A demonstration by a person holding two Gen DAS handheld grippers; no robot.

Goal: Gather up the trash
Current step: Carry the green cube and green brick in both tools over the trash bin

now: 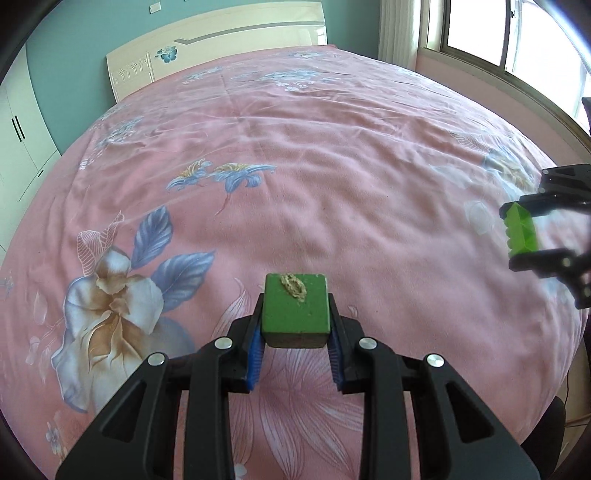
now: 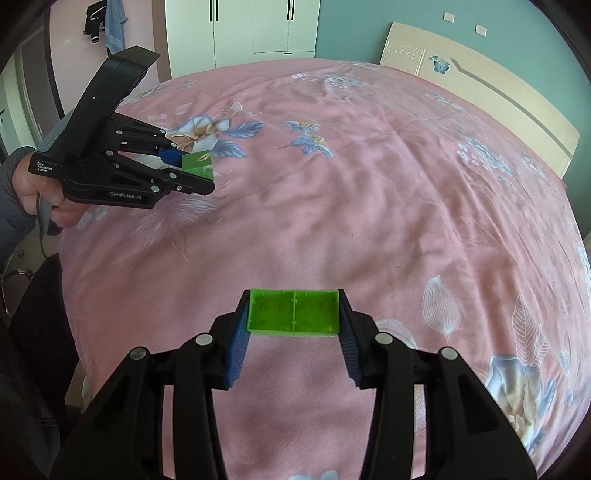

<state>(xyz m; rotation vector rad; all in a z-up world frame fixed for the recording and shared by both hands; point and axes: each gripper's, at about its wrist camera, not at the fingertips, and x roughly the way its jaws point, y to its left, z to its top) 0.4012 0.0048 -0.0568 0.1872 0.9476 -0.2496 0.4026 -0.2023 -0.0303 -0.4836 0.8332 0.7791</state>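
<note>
My left gripper [image 1: 295,314] is shut on a dark green block [image 1: 294,309] that has a tan crusty smear on its top face. It hangs above the pink flowered bedspread [image 1: 314,155]. My right gripper [image 2: 294,314] is shut on a bright green plastic brick [image 2: 294,313], hollow side toward the camera. In the left wrist view the right gripper [image 1: 524,236] shows at the right edge with the bright green brick [image 1: 521,230] in it. In the right wrist view the left gripper [image 2: 199,166] is at the upper left, held by a hand [image 2: 44,195], with the dark green block [image 2: 197,161] between its fingers.
The bed has a cream headboard [image 1: 221,51] against a teal wall. White wardrobes [image 2: 243,29] stand beyond the bed's far side. A window [image 1: 517,33] runs along the right. A dark chair edge [image 2: 33,332] and cables lie at the bed's near left.
</note>
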